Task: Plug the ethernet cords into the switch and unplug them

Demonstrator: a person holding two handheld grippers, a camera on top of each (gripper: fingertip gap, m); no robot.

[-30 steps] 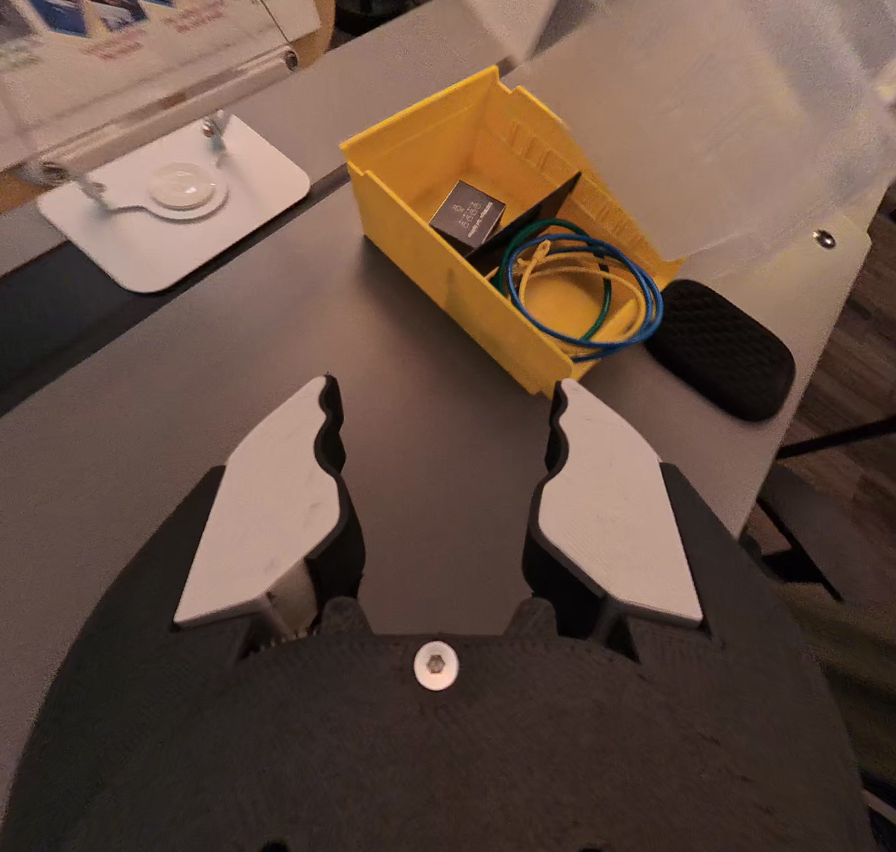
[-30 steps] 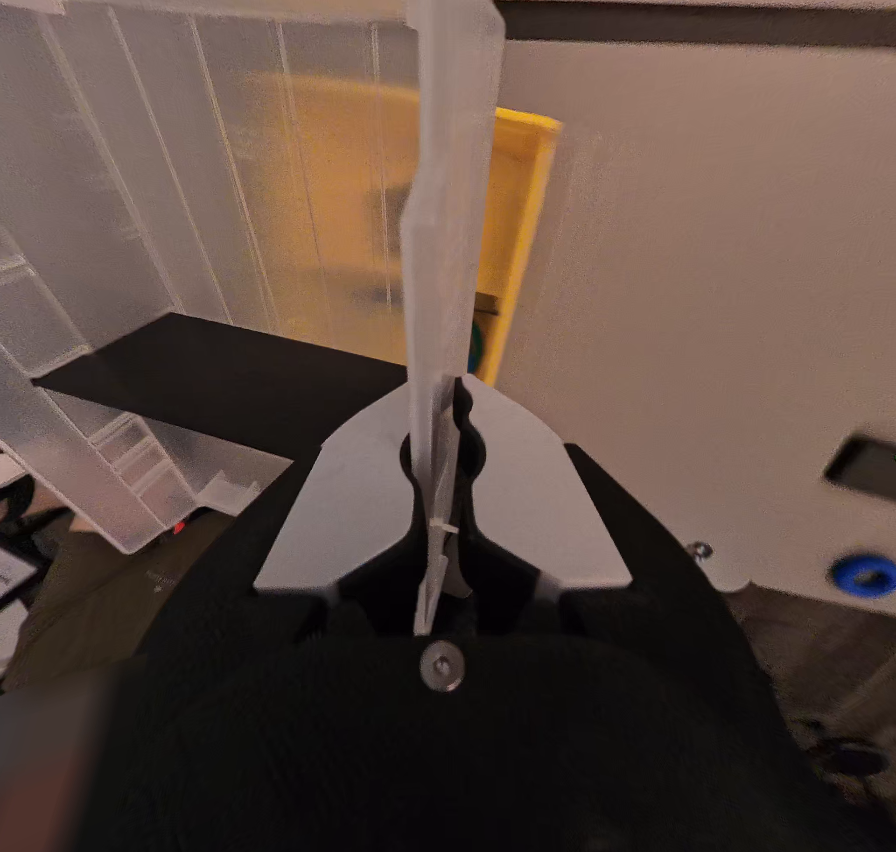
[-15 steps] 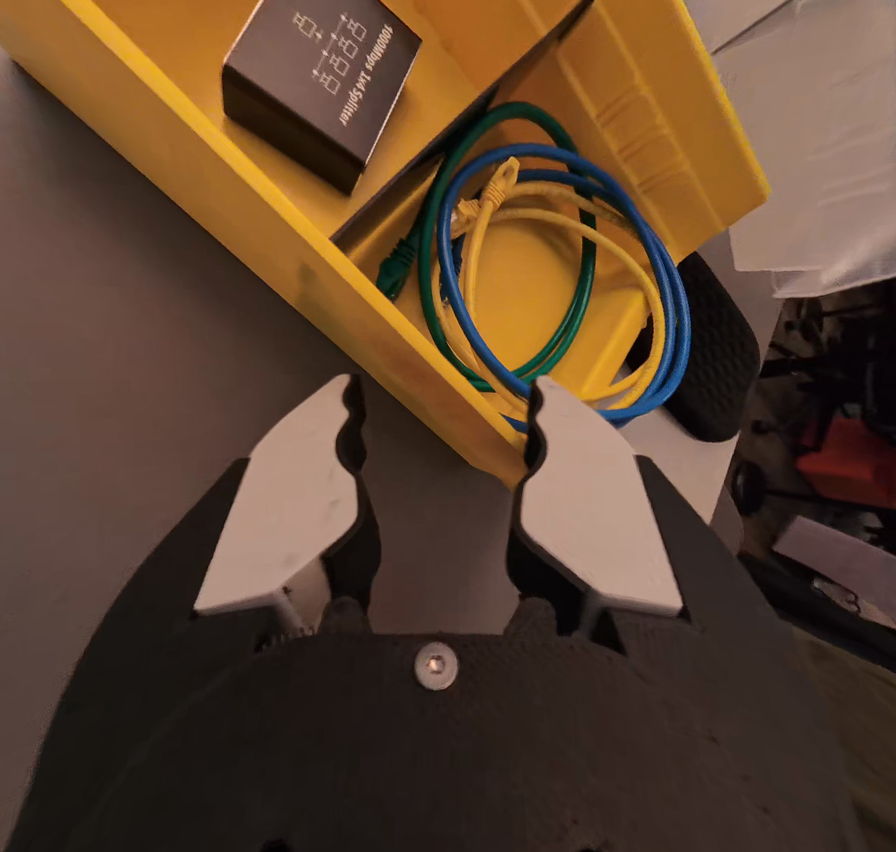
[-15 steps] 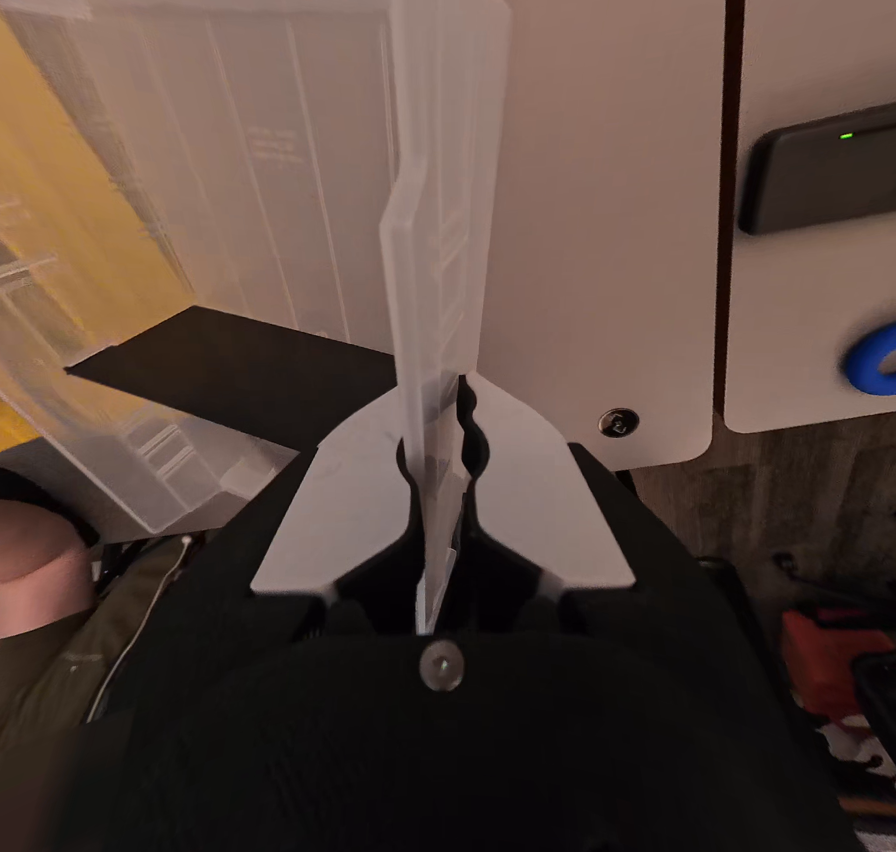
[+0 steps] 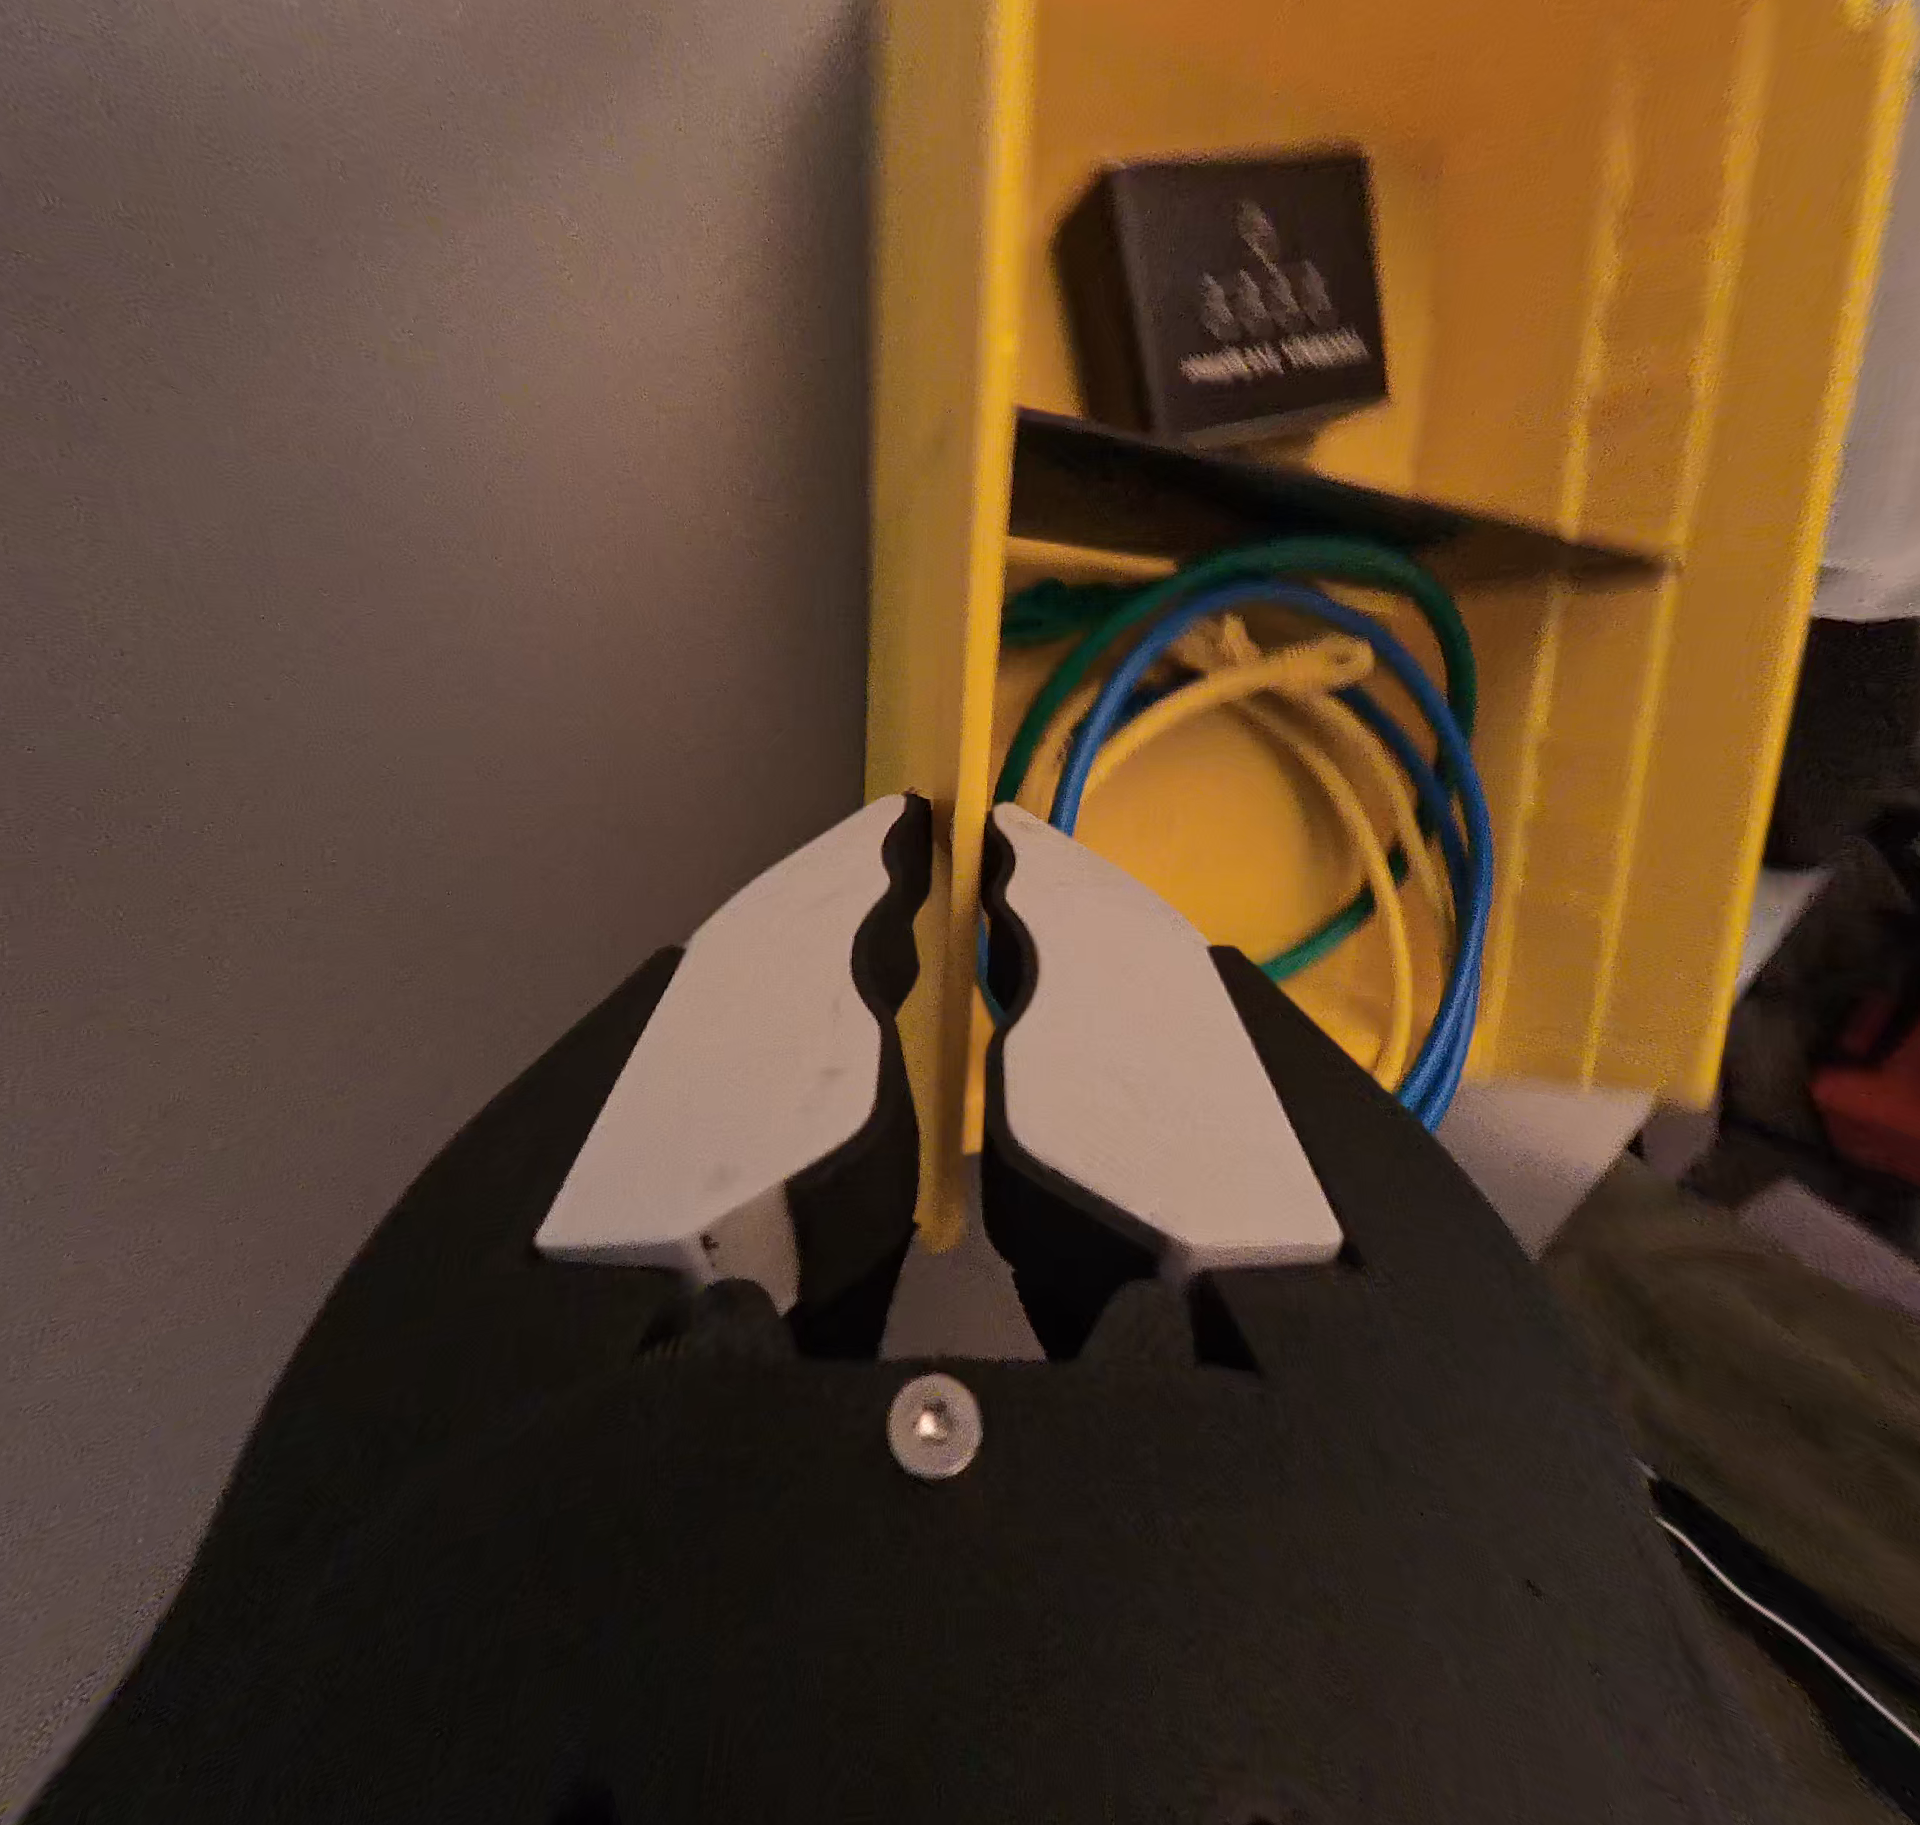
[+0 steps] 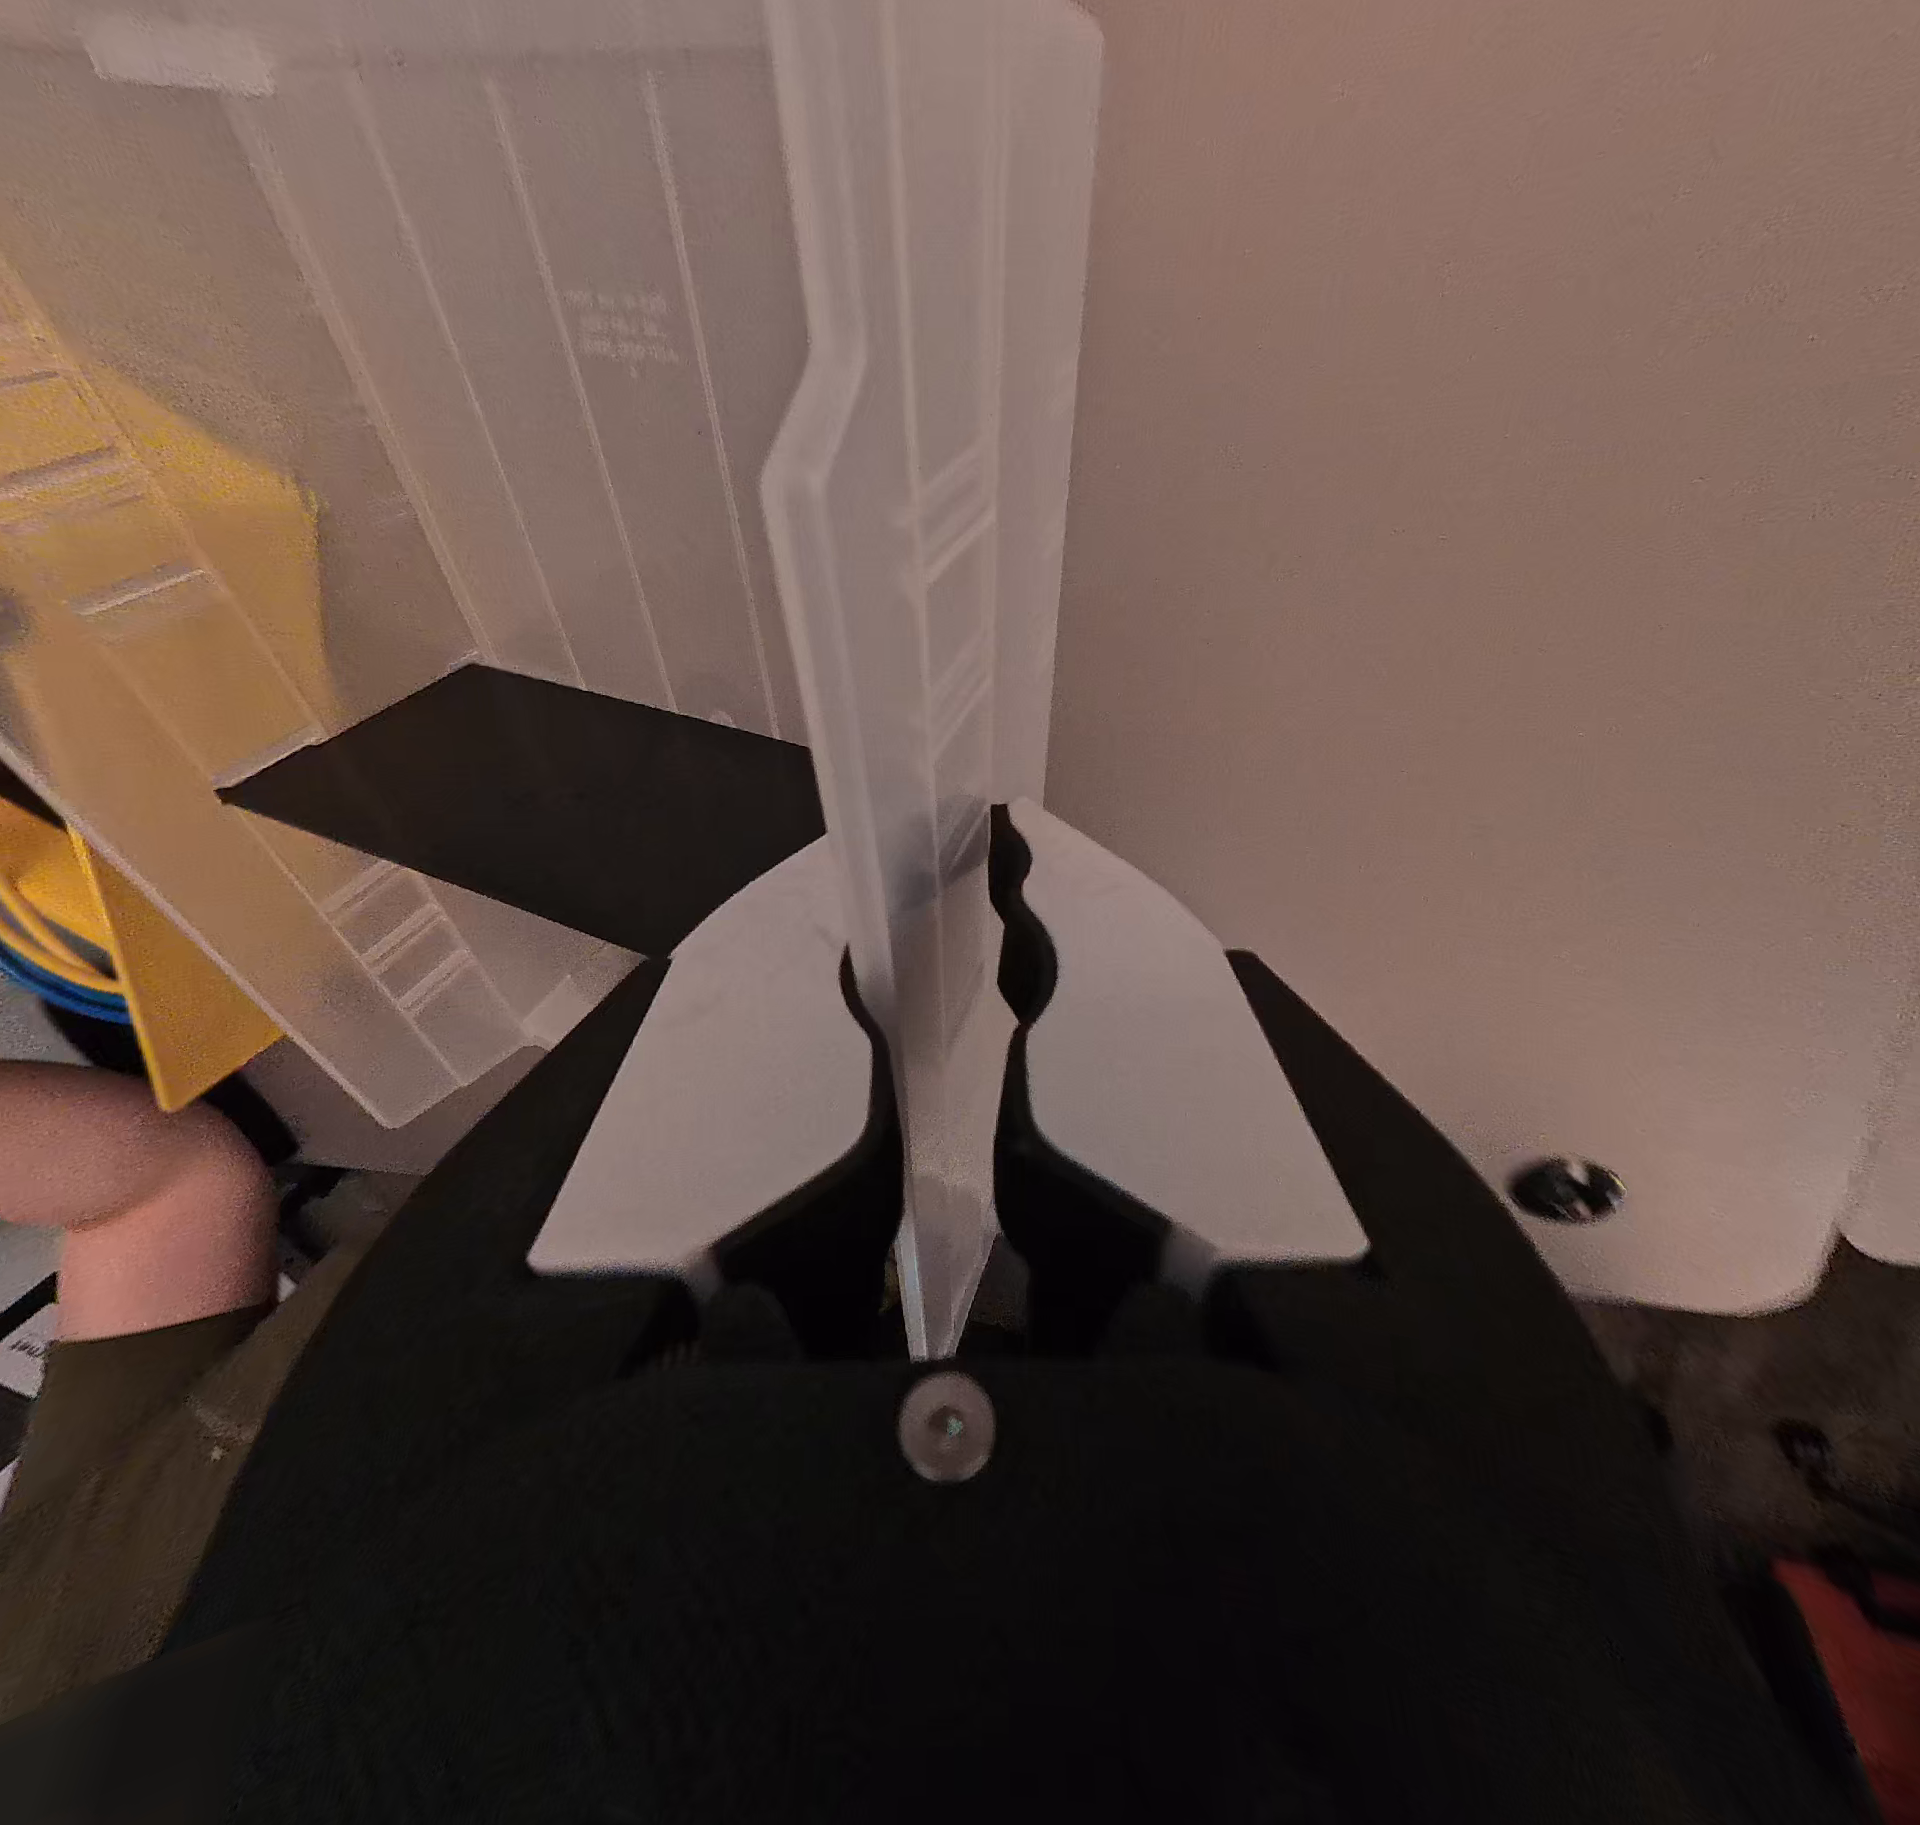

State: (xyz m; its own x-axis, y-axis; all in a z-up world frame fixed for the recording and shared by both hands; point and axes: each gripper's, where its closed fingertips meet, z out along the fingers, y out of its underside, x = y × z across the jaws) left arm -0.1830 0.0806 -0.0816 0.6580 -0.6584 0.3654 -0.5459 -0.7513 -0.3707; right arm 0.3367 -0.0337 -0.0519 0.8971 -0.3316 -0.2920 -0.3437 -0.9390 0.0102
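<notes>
My left gripper [image 5: 951, 819] is shut on the near side wall of the yellow bin [image 5: 935, 425]. Behind a black divider [image 5: 1299, 518] the bin holds the small black switch [image 5: 1226, 289]. In front of the divider lie coiled ethernet cords: green [image 5: 1444, 622], blue [image 5: 1455, 840] and yellow [image 5: 1247, 705]. My right gripper [image 6: 961, 819] is shut on the side wall of a clear plastic bin [image 6: 914, 425] with a black divider [image 6: 540, 767] inside. The yellow bin [image 6: 156, 632] shows through it at the left.
The bins sit on a grey tabletop [image 5: 416, 425] that reaches to the left. The table's edge and corner [image 5: 1538, 1141] lie near the yellow bin's front. A person's hand [image 6: 114, 1162] shows at the lower left of the right wrist view. A table screw [image 6: 1569, 1188] sits near the edge.
My left gripper moved from open above the table to the yellow bin and closed on its side wall. My right gripper stayed shut on the clear bin, which shifted against the table.
</notes>
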